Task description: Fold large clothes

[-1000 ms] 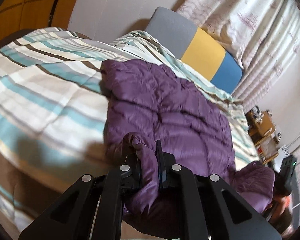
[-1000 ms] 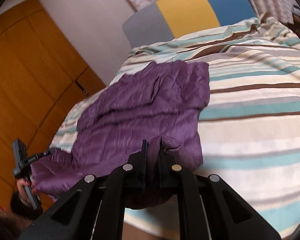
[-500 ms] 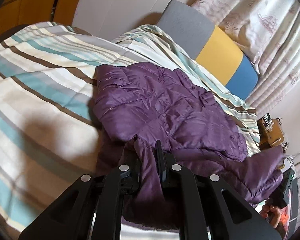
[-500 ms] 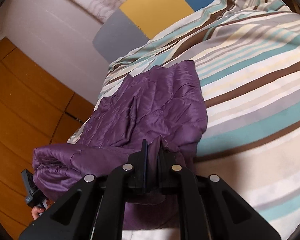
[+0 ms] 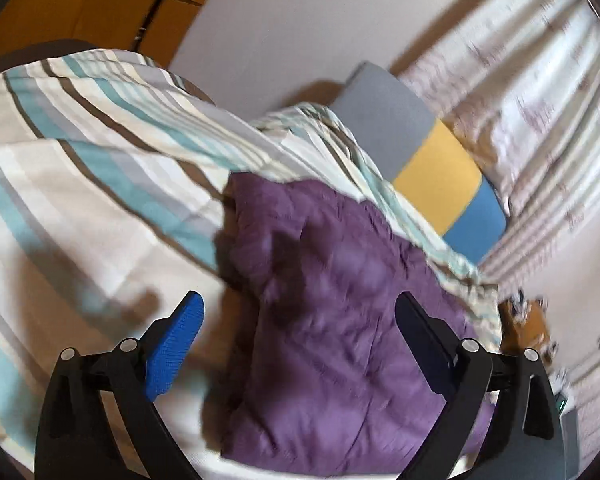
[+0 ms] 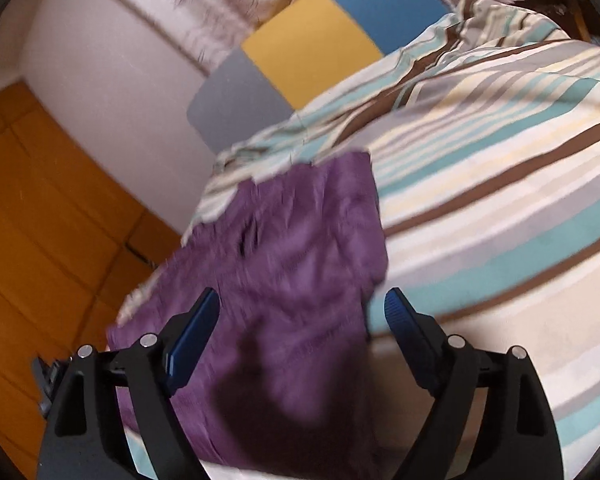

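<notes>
A purple quilted jacket [image 5: 332, 320] lies folded over on the striped bed cover [image 5: 100, 168]; the right wrist view shows the same jacket [image 6: 284, 280] on that cover [image 6: 500, 160]. My left gripper [image 5: 298, 306] hovers over its near edge, jaws opening wide, pads clear of the fabric. My right gripper [image 6: 302, 302] stands likewise over the jacket's other near corner, its jaws opening, nothing pinched. Both views are motion-blurred.
A grey, yellow and blue headboard [image 5: 428, 160] backs the bed, with patterned curtains [image 5: 540, 100] behind it. Orange wardrobe doors [image 6: 40, 220] stand on the left in the right wrist view. A cluttered wooden shelf [image 5: 528, 324] sits beyond the bed's far side.
Both grippers were shut on the jacket's hem and have let go, jaws now wide apart. The lifted edge has dropped onto the jacket, which lies flatter on the bed.
</notes>
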The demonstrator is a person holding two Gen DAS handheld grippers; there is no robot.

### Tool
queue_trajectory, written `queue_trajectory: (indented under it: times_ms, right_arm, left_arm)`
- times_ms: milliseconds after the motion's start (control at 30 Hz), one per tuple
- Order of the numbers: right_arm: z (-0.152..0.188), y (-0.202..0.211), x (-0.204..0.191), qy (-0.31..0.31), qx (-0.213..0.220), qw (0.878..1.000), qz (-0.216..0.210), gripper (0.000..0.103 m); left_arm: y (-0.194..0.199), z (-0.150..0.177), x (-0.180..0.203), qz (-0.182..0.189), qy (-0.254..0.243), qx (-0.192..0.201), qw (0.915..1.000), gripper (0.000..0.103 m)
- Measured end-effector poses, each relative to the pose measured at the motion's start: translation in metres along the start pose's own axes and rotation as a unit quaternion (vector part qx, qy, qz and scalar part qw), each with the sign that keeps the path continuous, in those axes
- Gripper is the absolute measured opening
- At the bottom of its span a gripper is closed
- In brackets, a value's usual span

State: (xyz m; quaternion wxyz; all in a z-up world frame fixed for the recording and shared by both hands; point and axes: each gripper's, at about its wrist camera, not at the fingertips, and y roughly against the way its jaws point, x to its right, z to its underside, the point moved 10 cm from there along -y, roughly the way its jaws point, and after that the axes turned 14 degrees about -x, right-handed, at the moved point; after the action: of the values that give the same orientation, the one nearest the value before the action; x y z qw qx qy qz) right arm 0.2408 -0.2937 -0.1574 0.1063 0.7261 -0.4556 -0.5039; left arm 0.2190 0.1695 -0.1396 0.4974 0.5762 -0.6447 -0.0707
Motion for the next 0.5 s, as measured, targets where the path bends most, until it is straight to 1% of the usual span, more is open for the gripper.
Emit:
queue_trajectory:
  times_ms: [67,100,133,167,200,233,267,300,333,367,400,500]
  right_arm:
    - [0.02,-0.007,0.001,0.021,-0.029,0.999,0.022,0.087]
    - [0.028,-0.015,0.001,0.027,-0.047,0.998,0.032,0.086]
    - [0.037,-0.03,-0.001,0.03,-0.067,0.997,0.033,0.082]
    - [0.044,-0.035,-0.004,0.034,-0.075,0.996,0.028,0.069]
    - [0.048,-0.036,-0.009,0.041,-0.077,0.996,0.027,0.055]
    - [0.052,-0.038,-0.014,0.052,-0.085,0.995,0.024,0.048]
    - [0.054,-0.039,-0.017,0.056,-0.09,0.994,0.02,0.039]
    - [0.057,-0.039,-0.02,0.062,-0.096,0.993,0.02,0.031]
    - [0.059,-0.038,-0.022,0.069,-0.101,0.992,0.023,0.028]
    - [0.062,-0.036,-0.022,0.077,-0.106,0.991,0.026,0.025]
    - [0.065,-0.032,-0.022,0.078,-0.11,0.991,0.024,0.023]
    - [0.074,-0.022,-0.02,0.076,-0.119,0.99,0.013,0.021]
  left_arm:
    - [-0.009,0.016,0.002,-0.014,-0.022,-0.018,0.9995,0.096]
    - [-0.016,0.025,0.002,-0.022,-0.03,-0.032,0.9988,0.096]
    - [-0.026,0.035,0.003,-0.023,-0.037,-0.052,0.9977,0.096]
    - [-0.033,0.043,0.005,-0.021,-0.04,-0.066,0.9968,0.085]
    - [-0.041,0.051,0.007,-0.021,-0.044,-0.083,0.9954,0.071]
    - [-0.046,0.056,0.009,-0.035,-0.051,-0.088,0.9942,0.07]
    - [-0.045,0.057,0.012,-0.045,-0.065,-0.082,0.9935,0.06]
    - [-0.045,0.059,0.016,-0.042,-0.073,-0.087,0.9926,0.046]
    - [-0.045,0.063,0.019,-0.036,-0.078,-0.098,0.9914,0.042]
    - [-0.044,0.067,0.021,-0.035,-0.084,-0.108,0.9899,0.036]
    - [-0.042,0.07,0.022,-0.034,-0.09,-0.112,0.9891,0.031]
    - [-0.029,0.084,0.025,-0.028,-0.107,-0.126,0.9858,0.03]
